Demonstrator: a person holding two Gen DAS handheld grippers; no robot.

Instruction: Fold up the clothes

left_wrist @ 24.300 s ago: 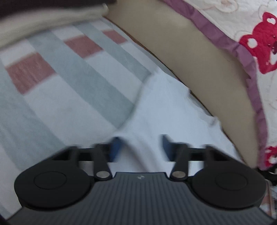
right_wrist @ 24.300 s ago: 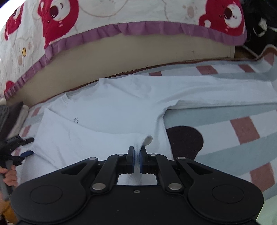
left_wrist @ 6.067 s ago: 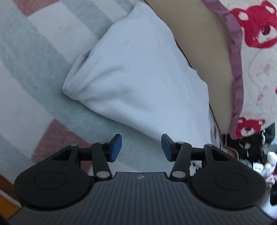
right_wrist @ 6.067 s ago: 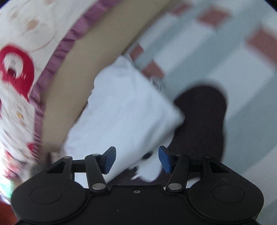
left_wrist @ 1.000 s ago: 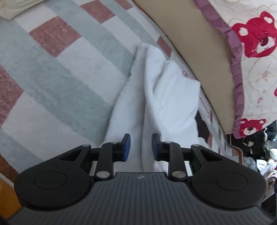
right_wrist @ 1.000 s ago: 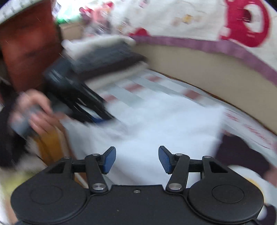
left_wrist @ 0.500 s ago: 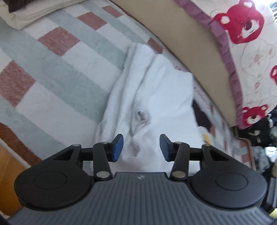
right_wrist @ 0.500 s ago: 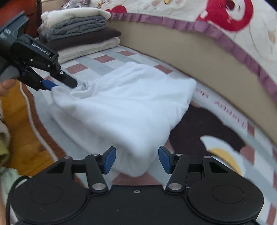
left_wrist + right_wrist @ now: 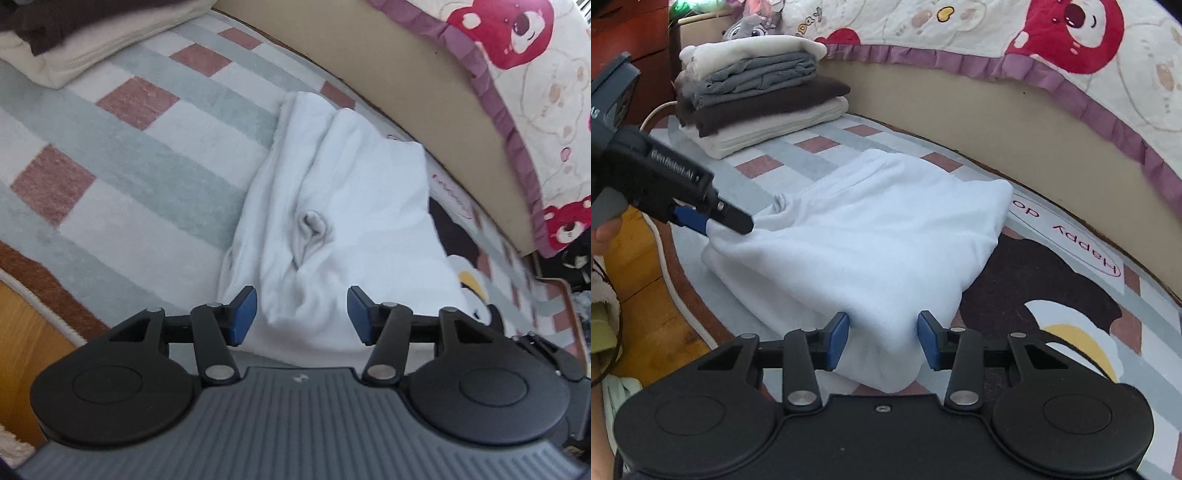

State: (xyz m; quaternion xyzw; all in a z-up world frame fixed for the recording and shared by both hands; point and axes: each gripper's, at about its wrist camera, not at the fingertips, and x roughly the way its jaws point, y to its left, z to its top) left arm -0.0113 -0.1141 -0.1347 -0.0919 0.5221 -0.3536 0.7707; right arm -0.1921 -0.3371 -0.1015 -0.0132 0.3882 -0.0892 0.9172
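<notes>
Left gripper jaws now wider, both pairs parted astride folded white garment.

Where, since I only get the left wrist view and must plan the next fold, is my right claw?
Observer: The right claw is open, its fingers on either side of the white garment's near corner.
Operator: The stack at my top left is cut off. What's in it?
Observer: The stack of folded clothes has four layers: cream, grey, dark brown, cream.
Operator: Does my left claw touch cloth?
Observer: From the right wrist view, the left claw appears to have one fingertip against the garment's raised edge.
</notes>
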